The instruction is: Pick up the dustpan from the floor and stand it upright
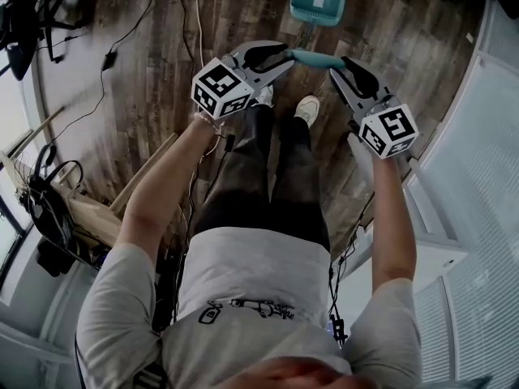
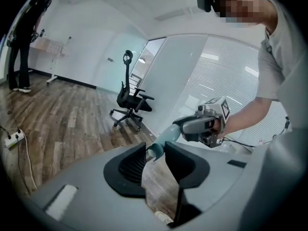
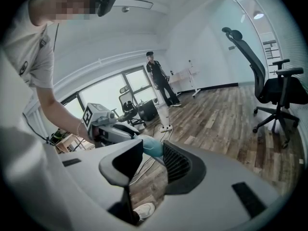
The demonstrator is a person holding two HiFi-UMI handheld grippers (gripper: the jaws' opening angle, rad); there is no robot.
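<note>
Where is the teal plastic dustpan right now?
In the head view, top centre: the teal plastic dustpan shows beyond the person's shoes, its handle held at either end by the left gripper and the right gripper.

Head view looks steeply down over the person (image 1: 259,282) onto the floor (image 1: 154,47). Gripper views sit close behind their jaws, facing each other; all share the handle (image 1: 315,57) at 12 o'clock.
</note>
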